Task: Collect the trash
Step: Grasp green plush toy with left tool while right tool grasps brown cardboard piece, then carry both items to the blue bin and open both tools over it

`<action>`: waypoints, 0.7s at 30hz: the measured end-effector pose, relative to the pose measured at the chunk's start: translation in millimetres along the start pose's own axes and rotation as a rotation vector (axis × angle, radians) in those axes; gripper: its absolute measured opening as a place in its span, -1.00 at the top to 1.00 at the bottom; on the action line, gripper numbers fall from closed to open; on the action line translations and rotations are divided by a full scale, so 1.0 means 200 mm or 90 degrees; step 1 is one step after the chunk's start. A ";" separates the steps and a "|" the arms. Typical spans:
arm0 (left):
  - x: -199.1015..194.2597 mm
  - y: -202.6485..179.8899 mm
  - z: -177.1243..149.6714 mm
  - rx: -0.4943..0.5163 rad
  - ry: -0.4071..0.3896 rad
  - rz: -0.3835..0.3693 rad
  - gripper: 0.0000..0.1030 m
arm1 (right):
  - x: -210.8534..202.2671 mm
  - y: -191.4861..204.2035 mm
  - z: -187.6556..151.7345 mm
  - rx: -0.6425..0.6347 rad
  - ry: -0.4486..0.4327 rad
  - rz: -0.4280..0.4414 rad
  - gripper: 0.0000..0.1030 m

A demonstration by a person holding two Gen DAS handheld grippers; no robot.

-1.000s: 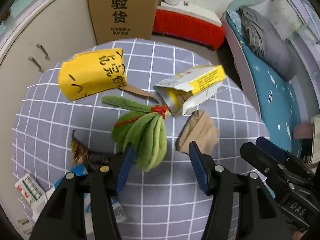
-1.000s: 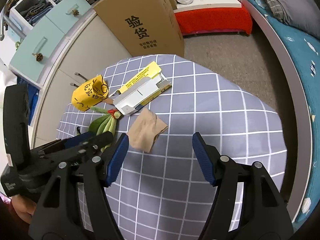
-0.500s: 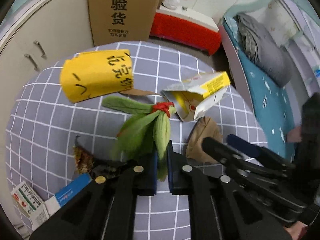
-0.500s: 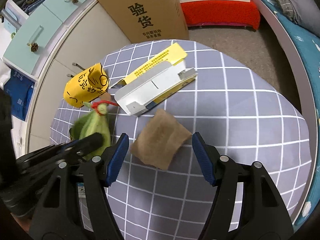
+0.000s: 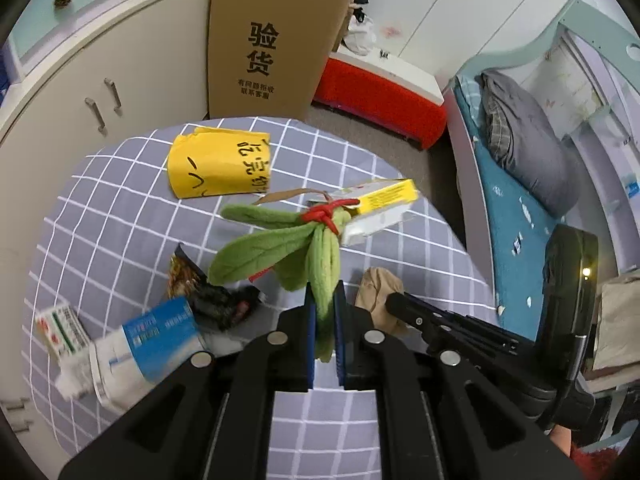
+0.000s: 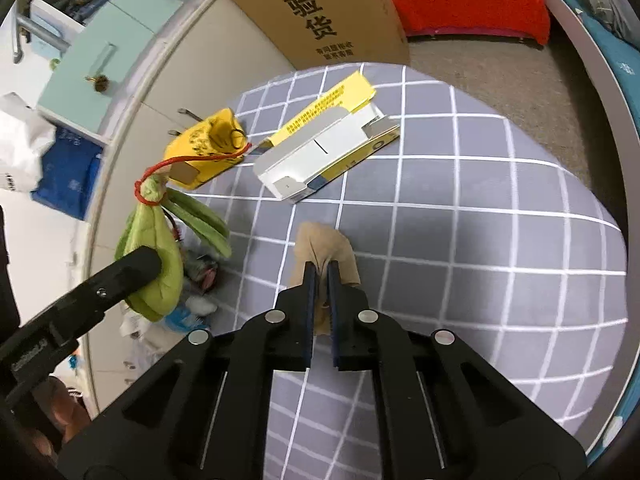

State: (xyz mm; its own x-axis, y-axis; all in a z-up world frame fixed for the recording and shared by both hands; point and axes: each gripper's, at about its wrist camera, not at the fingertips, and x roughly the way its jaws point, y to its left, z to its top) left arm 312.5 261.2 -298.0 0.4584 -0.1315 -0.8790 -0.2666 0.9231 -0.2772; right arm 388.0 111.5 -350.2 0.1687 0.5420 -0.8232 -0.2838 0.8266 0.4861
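The left gripper (image 5: 324, 312) has its jaws pinching one leaf of the green plush leaf bundle (image 5: 288, 244); the bundle hangs ahead of the jaws, off the surface (image 5: 120, 216). The right gripper (image 6: 320, 280) has just closed its jaws, which now pinch a fold of the tan paper scrap (image 6: 324, 248) lying on the surface directly ahead of them.

Left wrist view only: a blue-and-white soft pack (image 5: 148, 344), a small green-and-white box (image 5: 60, 326) and a dark crumpled foil wrapper (image 5: 212, 296), all left of the jaws.

Right wrist view only: the open white interior of the yellow carton (image 6: 328, 148), ahead of the jaws beyond the scrap.

Materials and shapes:
- Bundle: fuzzy fabric, elongated leaves tied with red cord.
- Scrap: thin, creased, gathered at the pinch.
- Yellow paper bag (image 5: 220, 164): flattened, black handwritten marks.
- Surface: grey cloth with a white grid.
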 end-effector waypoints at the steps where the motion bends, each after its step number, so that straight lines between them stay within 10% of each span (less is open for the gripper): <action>1: -0.02 -0.04 -0.02 0.001 -0.003 -0.001 0.86 | -0.05 -0.01 -0.01 -0.006 -0.004 0.004 0.87; 21: -0.11 -1.28 -0.22 0.140 -0.047 -0.091 0.86 | -1.14 -0.81 -0.10 0.037 -0.155 -0.044 0.87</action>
State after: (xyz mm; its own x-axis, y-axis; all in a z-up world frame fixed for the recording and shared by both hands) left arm 333.9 11.9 -223.8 0.5412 -0.2462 -0.8040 -0.0083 0.9546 -0.2979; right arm 375.7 -148.2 -247.7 0.4097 0.4993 -0.7634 -0.2110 0.8661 0.4532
